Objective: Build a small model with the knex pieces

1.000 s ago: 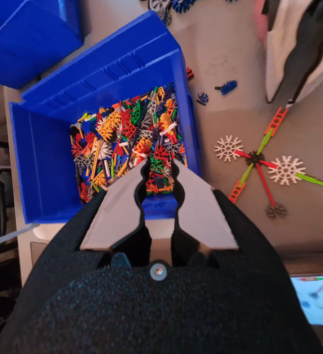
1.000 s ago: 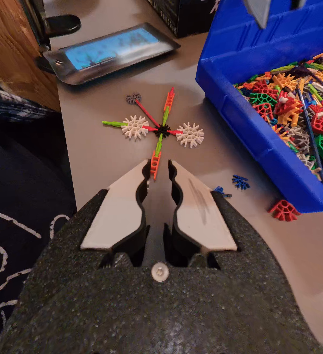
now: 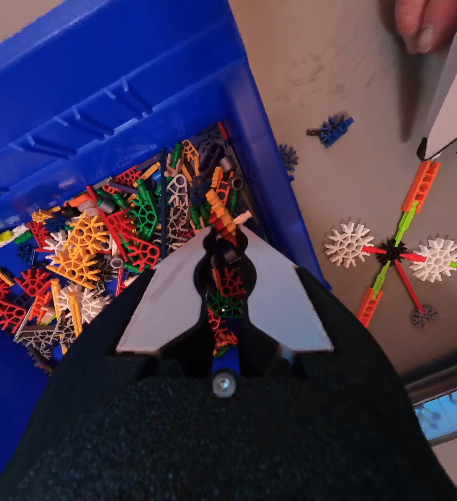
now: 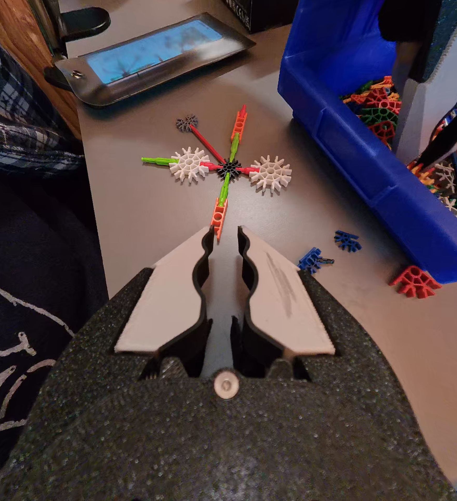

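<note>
**Left Gripper Set Low in the Blue Bin, Right Gripper Beside the Star-Shaped Assembly**

In the left wrist view, the left gripper (image 3: 224, 230) is seen low inside the blue bin (image 3: 113, 95), over a heap of mixed plastic construction pieces (image 3: 86, 244). Only a narrow gap is left between its fingers. A yellow-orange connector (image 3: 219, 211) lies right at the tips, but whether it is gripped cannot be told.

In the right wrist view, the right gripper (image 4: 225, 230) is held over the grey table (image 4: 154, 271), narrowly parted and empty. The near orange piece (image 4: 219, 214) of a flat assembly lies just beside one fingertip. Beyond it, green and red rods are joined at a black hub (image 4: 228, 169), with a white snowflake connector (image 4: 189, 164) on one side, another (image 4: 270, 173) on the other, and a grey connector (image 4: 186, 123) farther off.

Only the left wrist view shows the heap across the bin floor, and part of a hand (image 3: 417, 27) above the other gripper. Only the right wrist view shows a red connector (image 4: 414, 282) against the bin's outer wall and plaid cloth (image 4: 5, 108) at the table's edge. Two loose blue connectors (image 4: 312, 261) and a screened device (image 4: 151, 54) beyond the assembly are seen more fully there.
</note>
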Tool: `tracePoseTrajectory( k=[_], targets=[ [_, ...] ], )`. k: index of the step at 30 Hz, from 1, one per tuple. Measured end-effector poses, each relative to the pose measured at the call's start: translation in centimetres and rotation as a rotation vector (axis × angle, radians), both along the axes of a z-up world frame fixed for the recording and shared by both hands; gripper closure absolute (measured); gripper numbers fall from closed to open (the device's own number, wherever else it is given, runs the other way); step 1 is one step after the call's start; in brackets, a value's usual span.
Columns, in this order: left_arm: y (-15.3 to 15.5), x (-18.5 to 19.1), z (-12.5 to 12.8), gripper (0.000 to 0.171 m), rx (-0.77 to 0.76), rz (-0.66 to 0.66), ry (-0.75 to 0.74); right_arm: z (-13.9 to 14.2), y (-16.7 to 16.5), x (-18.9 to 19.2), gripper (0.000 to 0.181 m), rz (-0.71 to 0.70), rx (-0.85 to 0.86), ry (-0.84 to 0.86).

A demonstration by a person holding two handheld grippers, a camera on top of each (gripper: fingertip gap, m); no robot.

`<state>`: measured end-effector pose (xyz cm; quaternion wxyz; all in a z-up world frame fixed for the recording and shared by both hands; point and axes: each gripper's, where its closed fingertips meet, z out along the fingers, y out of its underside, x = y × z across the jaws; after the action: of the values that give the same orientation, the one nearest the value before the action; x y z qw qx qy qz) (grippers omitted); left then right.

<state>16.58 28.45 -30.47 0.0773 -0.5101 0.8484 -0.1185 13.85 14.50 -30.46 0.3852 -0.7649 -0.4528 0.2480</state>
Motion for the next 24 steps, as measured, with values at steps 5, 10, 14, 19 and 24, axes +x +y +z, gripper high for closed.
tracePoseTrajectory(
  k=[5,10,14,19,24],
  targets=[
    [0.8,0.0,0.4,0.159,0.049,0.017,-0.023,0.4,0.0,0.1,0.166,-0.005,0.005,0.023],
    [2.0,0.3,3.0,0.159,0.060,0.085,-0.118,0.9,0.5,0.3,0.166,-0.037,0.016,0.050],
    [2.7,0.8,6.4,0.160,0.003,0.198,-0.295,3.5,2.3,0.3,0.165,-0.128,0.068,0.138],
    [2.5,1.4,11.0,0.159,-0.105,0.365,-0.580,8.8,8.0,1.4,0.150,-0.369,0.210,0.234],
    [2.2,0.7,14.3,0.160,-0.160,0.506,-0.765,11.9,13.2,2.9,0.148,-0.565,0.382,0.185]
  ],
)
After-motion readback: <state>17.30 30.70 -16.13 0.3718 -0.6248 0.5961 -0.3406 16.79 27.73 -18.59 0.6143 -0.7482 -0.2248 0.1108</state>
